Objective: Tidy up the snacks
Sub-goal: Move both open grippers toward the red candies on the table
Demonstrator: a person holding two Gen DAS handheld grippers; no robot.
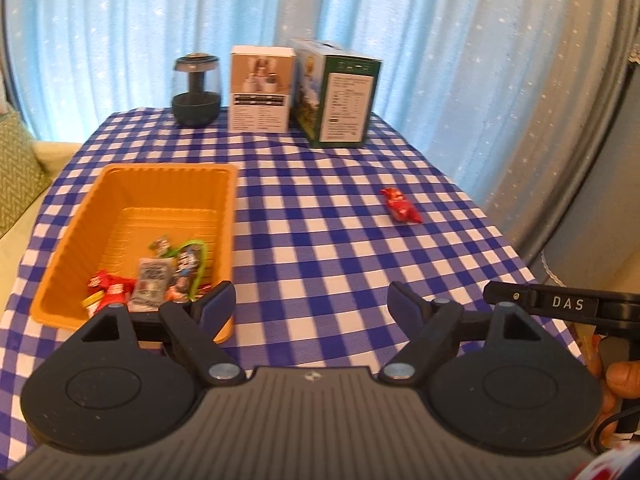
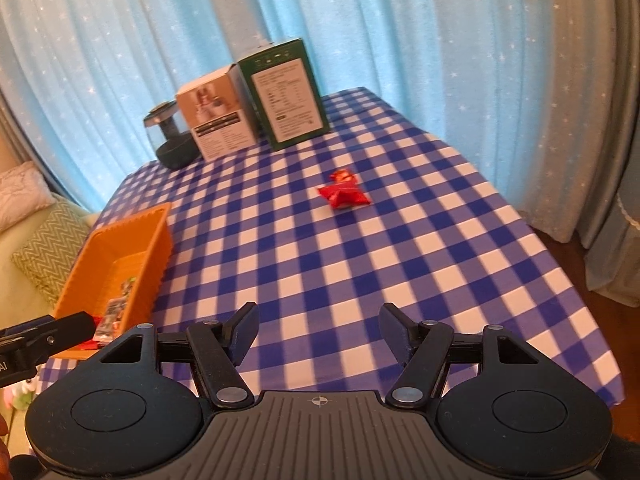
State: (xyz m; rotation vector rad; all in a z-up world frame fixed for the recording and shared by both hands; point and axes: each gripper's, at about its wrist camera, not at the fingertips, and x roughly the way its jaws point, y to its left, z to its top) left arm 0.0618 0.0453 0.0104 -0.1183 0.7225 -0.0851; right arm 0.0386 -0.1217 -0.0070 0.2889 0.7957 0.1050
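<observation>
Snacks [image 1: 160,276] mostly lie in the orange bin [image 1: 80,216] at the tabletop's [image 1: 320,240] left; one red snack [image 2: 343,194] remains loose, well apart; both the left gripper [image 1: 312,300] and right gripper [image 2: 318,326] have jaws spread, empty.

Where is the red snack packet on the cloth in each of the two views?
Left wrist: red snack packet lies right of centre, far from the orange tray.
Right wrist: it lies at centre, ahead of the open jaws.
Shared landmark: green box.
</observation>
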